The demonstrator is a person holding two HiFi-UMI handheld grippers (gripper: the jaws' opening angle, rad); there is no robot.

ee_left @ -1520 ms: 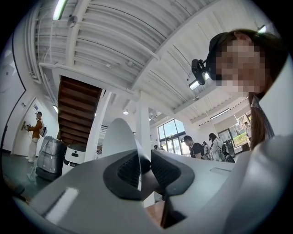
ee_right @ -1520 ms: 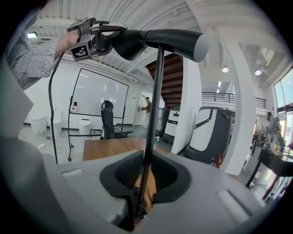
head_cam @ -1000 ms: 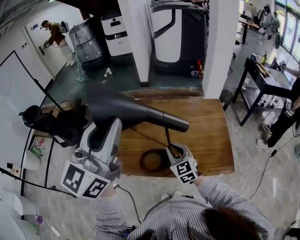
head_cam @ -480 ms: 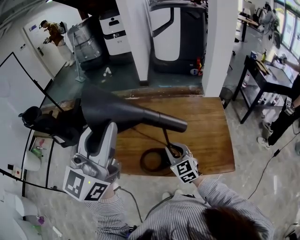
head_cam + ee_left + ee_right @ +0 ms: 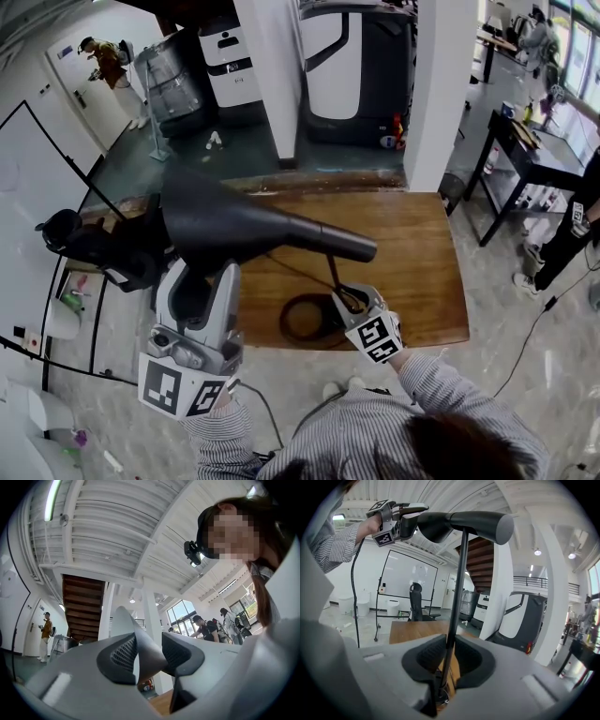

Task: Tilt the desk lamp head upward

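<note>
Now jaws of the left gripper (image 5: 145,654) have just been opening, spread around the lamp head (image 5: 234,225) rim above the surface (image 5: 417,272); the right gripper (image 5: 450,657) pinches the stem (image 5: 457,588). Freed, it could sag if its joint slips.

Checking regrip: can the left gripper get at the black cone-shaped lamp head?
Likely yes: the left gripper, its jaws just opening, straddles the black lamp head at its rim; nothing blocks.

We're in a big open-plan office-slash-lab: whiteboard (image 5: 405,581), desk chair (image 5: 416,603), wooden table (image 5: 412,272), white pillars (image 5: 441,94), a staircase (image 5: 82,604), tall windows (image 5: 183,616), and other people (image 5: 206,630) busy further off.
</note>
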